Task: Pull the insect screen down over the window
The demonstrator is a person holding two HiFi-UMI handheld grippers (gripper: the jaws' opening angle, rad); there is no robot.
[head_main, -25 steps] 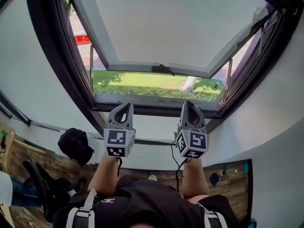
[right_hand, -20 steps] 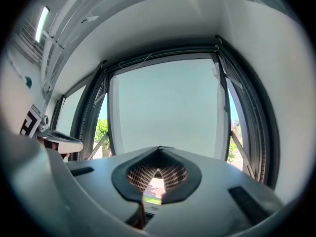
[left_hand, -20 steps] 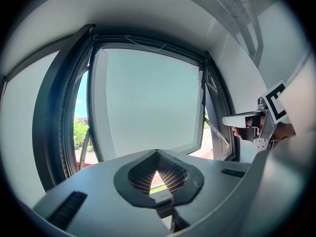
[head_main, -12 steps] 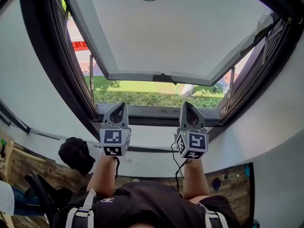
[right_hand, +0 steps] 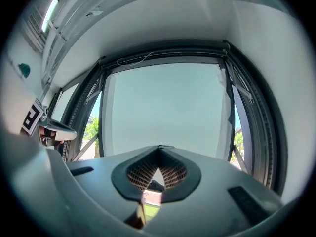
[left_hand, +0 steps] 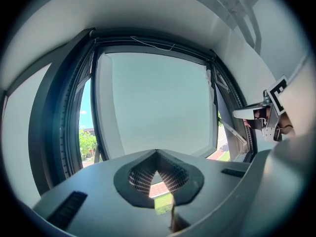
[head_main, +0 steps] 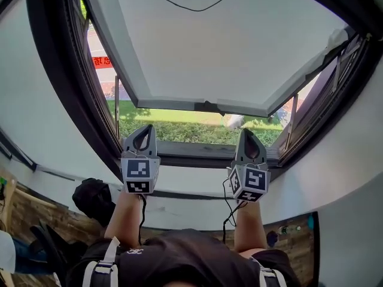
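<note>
Dark-framed window (head_main: 72, 100) above two empty hand-held grippers.
Left hand-held gripper (head_main: 145, 128) and right hand-held gripper (head_main: 248, 132), jaws together, are before the sill at lower centre. A pale panel (head_main: 209, 46) fills upper centre, with a thin cord (head_main: 200, 9) on top. The insect screen I cannot tell apart.

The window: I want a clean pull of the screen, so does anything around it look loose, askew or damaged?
Two things stand out. A thin dark cord sags in a slack loop across the top of the open sash. What looks like a ragged white strip hangs loose along the sash's right edge. Nothing looks plainly broken.
</note>
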